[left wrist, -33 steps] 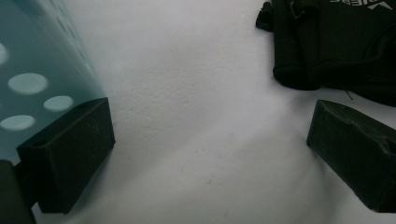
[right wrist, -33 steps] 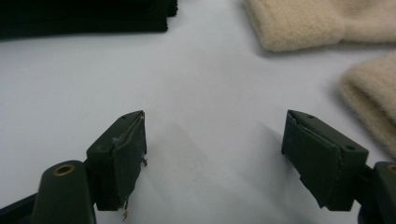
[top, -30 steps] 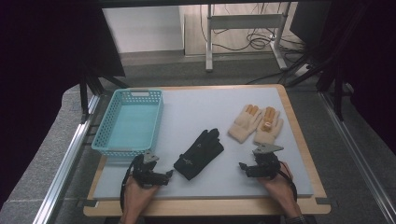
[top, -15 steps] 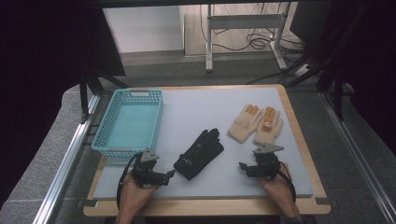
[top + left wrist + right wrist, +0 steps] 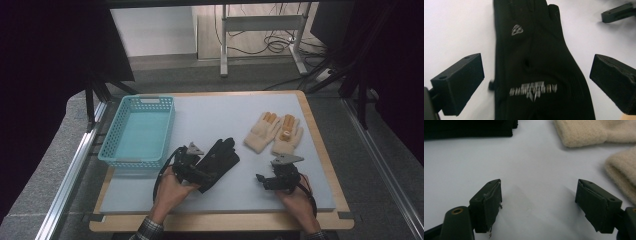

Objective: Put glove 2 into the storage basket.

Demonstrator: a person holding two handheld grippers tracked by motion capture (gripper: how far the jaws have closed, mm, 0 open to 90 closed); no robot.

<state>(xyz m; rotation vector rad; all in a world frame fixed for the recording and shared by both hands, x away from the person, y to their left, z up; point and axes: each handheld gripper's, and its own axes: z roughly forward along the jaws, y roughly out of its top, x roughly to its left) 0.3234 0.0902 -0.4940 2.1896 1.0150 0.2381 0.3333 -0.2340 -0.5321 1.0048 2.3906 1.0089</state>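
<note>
Your left gripper [image 5: 534, 82] sits over the cuff end of the black glove [image 5: 216, 159], which lies flat on the pale mat [image 5: 220, 115] near the front, just right of the blue basket [image 5: 137, 131]; its jaws have just been opening and stand wide on either side of the glove, pads clear of the fabric. Your right gripper [image 5: 539, 205] rests low over bare mat with jaws spread wide and nothing between them, the cream gloves [image 5: 275, 132] lying beyond it
</note>
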